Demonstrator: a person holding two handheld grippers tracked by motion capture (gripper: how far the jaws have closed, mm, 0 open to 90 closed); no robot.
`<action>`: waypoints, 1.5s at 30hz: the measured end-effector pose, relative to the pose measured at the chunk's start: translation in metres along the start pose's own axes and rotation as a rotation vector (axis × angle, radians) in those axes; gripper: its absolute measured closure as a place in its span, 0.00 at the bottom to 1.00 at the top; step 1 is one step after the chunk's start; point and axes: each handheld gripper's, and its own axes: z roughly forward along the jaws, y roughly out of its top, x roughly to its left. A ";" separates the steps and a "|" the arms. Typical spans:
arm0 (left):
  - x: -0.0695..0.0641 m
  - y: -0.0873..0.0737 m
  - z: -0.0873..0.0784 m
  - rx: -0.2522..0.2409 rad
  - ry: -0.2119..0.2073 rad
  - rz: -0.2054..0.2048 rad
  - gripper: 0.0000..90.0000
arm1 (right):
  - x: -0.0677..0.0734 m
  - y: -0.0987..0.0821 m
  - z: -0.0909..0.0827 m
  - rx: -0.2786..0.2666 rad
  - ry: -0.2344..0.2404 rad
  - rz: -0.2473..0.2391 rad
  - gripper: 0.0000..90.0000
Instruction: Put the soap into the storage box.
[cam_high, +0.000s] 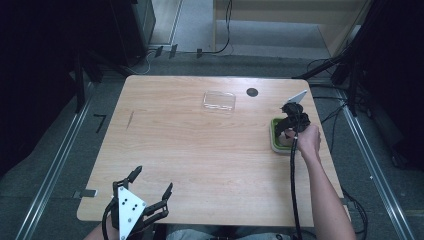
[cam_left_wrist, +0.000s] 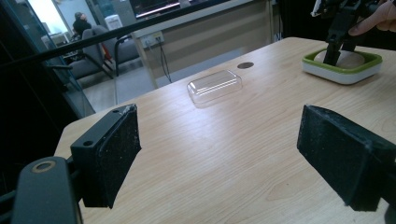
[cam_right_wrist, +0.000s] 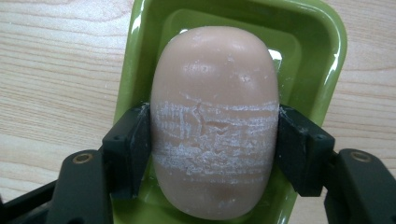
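One pink oval soap, white-scuffed band | green dish | right claw clamped

Table middle bare, free passage; clear lid far centre; green dish blocks right edge.

A pale wooden square tabletop with rounded corners stands on a grey carpeted floor. Near its far edge sits a small dark round cable-hole cover (flush with the wood). Silver metal floor rails run along both sides. Black cables trail past a light wooden cabinet. In the left gripper view, grey upholstered chairs stand beyond the tabletop.
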 end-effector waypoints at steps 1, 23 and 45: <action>0.000 0.000 0.000 0.000 0.000 -0.002 0.15 | 0.000 0.000 0.000 0.000 -0.001 0.000 0.38; 0.000 0.000 -0.001 -0.001 0.002 -0.003 0.15 | 0.009 -0.010 -0.026 -0.022 -0.043 -0.056 0.19; -0.001 0.000 0.000 -0.001 0.001 0.002 0.15 | 0.016 -0.060 -0.053 -0.030 -0.051 -0.153 0.15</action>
